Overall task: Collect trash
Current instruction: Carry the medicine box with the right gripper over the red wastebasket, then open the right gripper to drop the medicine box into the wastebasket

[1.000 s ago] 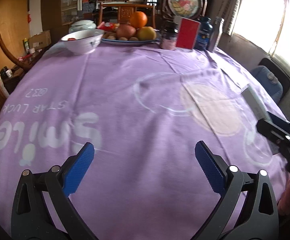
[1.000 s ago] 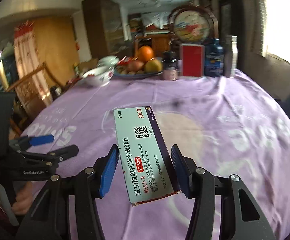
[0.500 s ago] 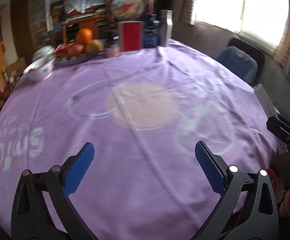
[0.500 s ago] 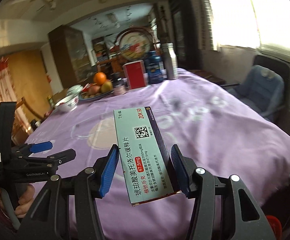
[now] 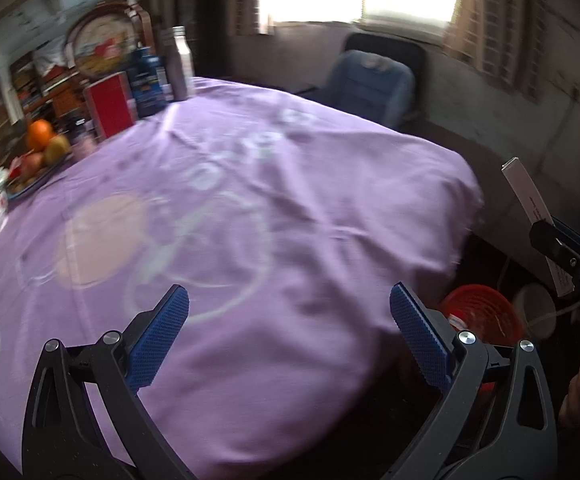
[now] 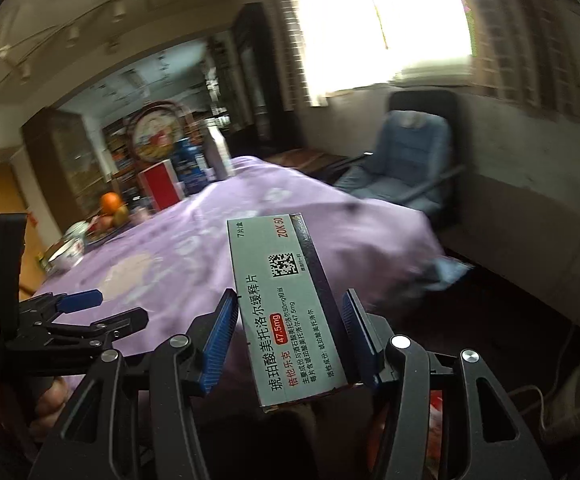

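My right gripper is shut on a pale green medicine box with Chinese print, held upright and tilted past the table's near right edge. In the left wrist view that same medicine box shows at the far right with the right gripper clamped on it. My left gripper stands open with nothing between its blue pads, over the edge of the purple tablecloth. A red mesh bin sits on the floor below the table edge, partly hidden by my left gripper's right finger.
At the table's far side stand a fruit plate, a red box, bottles and a bowl. A blue-grey chair is by the window wall. A white round object with a cable lies on the dark floor.
Both views have swung to the right, from the table's middle to its right edge and the floor. The red bin has come into view. The box stays gripped in the right gripper.
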A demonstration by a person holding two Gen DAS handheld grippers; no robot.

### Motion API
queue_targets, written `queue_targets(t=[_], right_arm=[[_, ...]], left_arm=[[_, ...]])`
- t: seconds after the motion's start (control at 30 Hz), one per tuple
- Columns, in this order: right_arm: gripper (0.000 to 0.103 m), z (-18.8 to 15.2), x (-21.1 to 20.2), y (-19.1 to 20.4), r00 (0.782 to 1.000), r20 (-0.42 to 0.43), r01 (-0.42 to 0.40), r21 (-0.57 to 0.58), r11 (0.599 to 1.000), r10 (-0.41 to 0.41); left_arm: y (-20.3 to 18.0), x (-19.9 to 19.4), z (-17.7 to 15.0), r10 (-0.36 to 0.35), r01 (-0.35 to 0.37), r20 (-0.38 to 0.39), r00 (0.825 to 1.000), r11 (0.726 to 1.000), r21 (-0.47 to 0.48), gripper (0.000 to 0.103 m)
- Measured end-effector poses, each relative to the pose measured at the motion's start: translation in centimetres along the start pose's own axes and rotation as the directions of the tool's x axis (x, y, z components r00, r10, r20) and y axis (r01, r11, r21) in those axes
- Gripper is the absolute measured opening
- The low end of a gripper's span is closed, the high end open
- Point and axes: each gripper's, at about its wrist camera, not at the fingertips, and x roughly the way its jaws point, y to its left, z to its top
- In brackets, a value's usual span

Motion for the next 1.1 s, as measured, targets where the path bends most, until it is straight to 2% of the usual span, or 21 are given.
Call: queue_targets(t=[0.17,0.3,0.5,0.7,0.77,0.9,1.1], right_arm=[[0.054,-2.0,-1.1,-5.3,0.997,-0.022,0.080,0.082,0.993,-0.078],[0.054,-3.5,-1.5,-8.2,0.990,-0.047,0.141,0.126,0.982,-0.136],[0.054,-6.5,-0.4,-12.1,0.972,-0.121,0.223,0.181,0.958,-0.203],[0.056,-9.7,2.2,-14.3,0.938,-0.238,0.297,0.180,0.938,-0.252],[0.066,-11.0,3.1,-15.1,0.917,-0.296,0.329,0.177,0.928,-0.269],[0.067,-11.2,1.7,-15.9,0.927,-0.266,0.327,0.232,0.916,-0.264],[0.072,-9.2,-0.5,-15.4,0.948,-0.174,0.305,0.260,0.916,-0.266]], left_arm=[[-4.4,1.7,0.1,-0.042,0.044,-0.034,0.999,0.996,0.075,0.096],[-7.6,2.6,0.0,-0.100,0.106,-0.059,0.993,0.988,0.113,0.096],[-11.1,4.4,-0.4,-0.146,0.163,-0.107,0.984,0.971,0.175,0.096],[-13.7,6.2,-1.0,-0.189,0.218,-0.154,0.970,0.954,0.207,0.096],[-14.5,6.8,-1.3,-0.203,0.238,-0.176,0.963,0.948,0.212,0.096],[-15.9,7.8,-2.2,-0.204,0.257,-0.222,0.953,0.935,0.243,0.096],[-15.7,7.0,-2.3,-0.193,0.240,-0.196,0.961,0.937,0.254,0.096]])
